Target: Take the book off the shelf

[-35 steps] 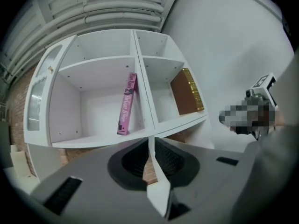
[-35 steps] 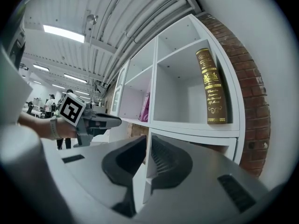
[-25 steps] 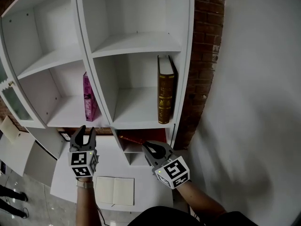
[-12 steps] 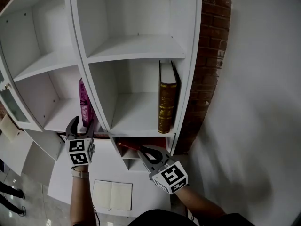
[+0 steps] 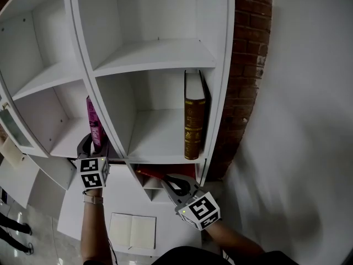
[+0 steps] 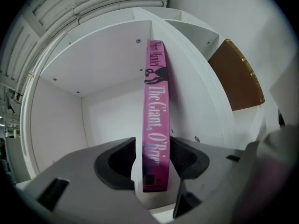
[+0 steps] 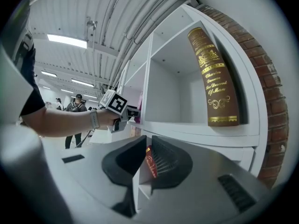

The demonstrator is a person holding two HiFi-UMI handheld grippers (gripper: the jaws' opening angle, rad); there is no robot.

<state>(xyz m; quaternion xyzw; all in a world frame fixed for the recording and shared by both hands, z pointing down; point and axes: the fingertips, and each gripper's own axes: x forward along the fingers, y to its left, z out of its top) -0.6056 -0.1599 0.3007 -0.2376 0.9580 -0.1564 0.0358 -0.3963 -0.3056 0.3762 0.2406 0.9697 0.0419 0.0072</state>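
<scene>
While the pink book [image 5: 95,125] [image 6: 156,120] is standing upright in the middle left compartment of the white bookshelf [image 5: 160,54], leaning against the divider on its right, the left gripper [image 5: 90,144] [image 6: 153,143] is reaching up to its lower end. In the left gripper view, the two jaws are standing apart and bracketing the bottom of the pink spine. The right jaw is lying just beside the spine, and a thin gap is showing on the left side, so the claw is not clamping the book.

The right gripper [image 5: 176,182] [image 7: 147,148] is hanging lower, in front of the bottom row of the shelf. Its jaws are sitting partly apart with a narrow gap and are gripping nothing. A white divider edge and a red book [image 5: 151,174] [image 7: 150,161], which is lying in a lower compartment, are showing through that gap.

A brown book [image 5: 193,115] [image 7: 212,78] with gold lettering is standing upright in the middle right compartment, against the right wall. An open notebook [image 5: 132,231] is lying on the white surface [image 5: 71,203] below the shelf. A brick wall [image 5: 248,65] is running along the shelf's right side.
</scene>
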